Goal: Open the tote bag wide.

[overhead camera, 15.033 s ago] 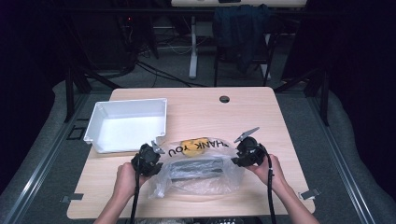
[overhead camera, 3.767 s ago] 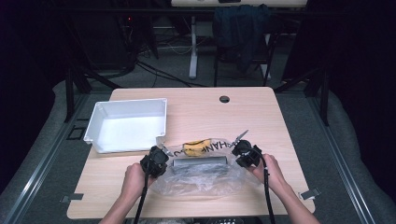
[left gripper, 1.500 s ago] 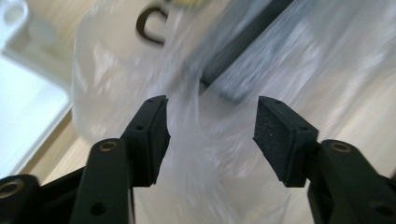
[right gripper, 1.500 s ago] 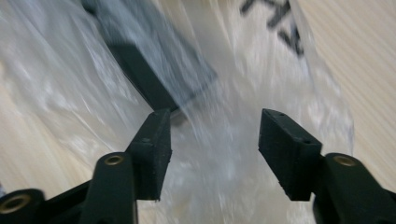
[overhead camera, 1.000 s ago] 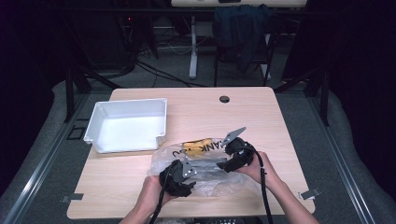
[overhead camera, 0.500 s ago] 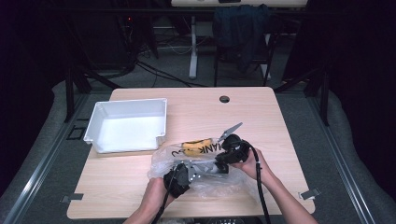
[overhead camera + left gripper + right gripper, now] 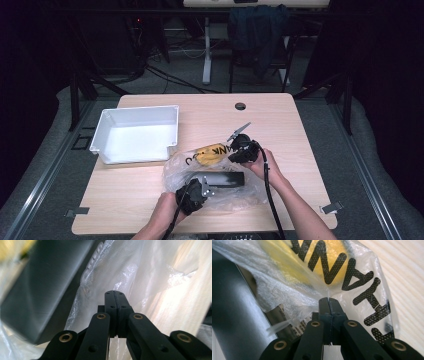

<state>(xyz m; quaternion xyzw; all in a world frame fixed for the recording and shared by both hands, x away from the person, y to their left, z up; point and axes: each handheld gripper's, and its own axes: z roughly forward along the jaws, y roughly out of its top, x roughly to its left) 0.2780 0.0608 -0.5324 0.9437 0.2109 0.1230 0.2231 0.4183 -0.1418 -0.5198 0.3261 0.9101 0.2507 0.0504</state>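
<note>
Plastic bag (image 7: 220, 172), clear and crumpled with black lettering printed on it, is seen lying on the near middle of the wooden tabletop (image 7: 300, 130), just in front of a white tray (image 7: 137, 135). Inside the bag a long dark box (image 7: 217, 178) is laid across, and a yellow object (image 7: 212, 154) is seen at the far side of the box, under the printed film.

The left hand-held gripper (image 7: 192, 192) is held at the bag's near edge, in front of the box. In the left gripper view its jaws are seen pressed together, with the clear film (image 7: 140, 272) bunched around their tips; whether a fold is pinched between them cannot be told. The dark box (image 7: 42, 287) is seen through the film to the left of the jaws there.

The right hand-held gripper (image 7: 242, 150) is held at the bag's far right edge, beside the yellow object. In the right gripper view its jaws are closed on a thin fold of the bag (image 7: 362, 277), which is seen rising from between the tips. The black letters are stretched over the yellow object (image 7: 312, 257) just beyond, and the dark box (image 7: 234, 312) is seen at the left.

A small dark round hole (image 7: 240, 106) is set near the tabletop's far edge, well apart from the bag.
</note>
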